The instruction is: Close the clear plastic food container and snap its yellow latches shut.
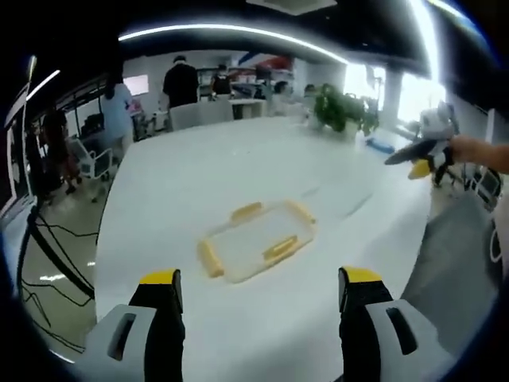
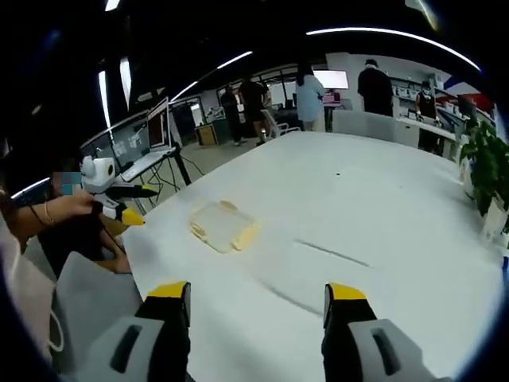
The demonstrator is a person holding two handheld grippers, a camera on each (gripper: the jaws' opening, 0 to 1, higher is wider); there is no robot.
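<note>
Since neither gripper has reached it, the clear, yellow-latched plastic container (image 1: 258, 251) lies mid-frame on the white bench (image 1: 183, 199), both grippers' fingers (image 1: 163, 306) spread empty.

Container (image 2: 223, 225) latches small, blurred

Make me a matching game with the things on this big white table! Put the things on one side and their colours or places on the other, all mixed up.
Things:
1. clear plastic food container
2. latches on the container
3. green leafy potted plant
4. left gripper

Matches:
A. yellow
B. far end of the white table
C. open, hanging above the near table edge
D. see-through, lying flat mid-table

Pairs: 1-D, 2-A, 3-B, 4-C
</note>
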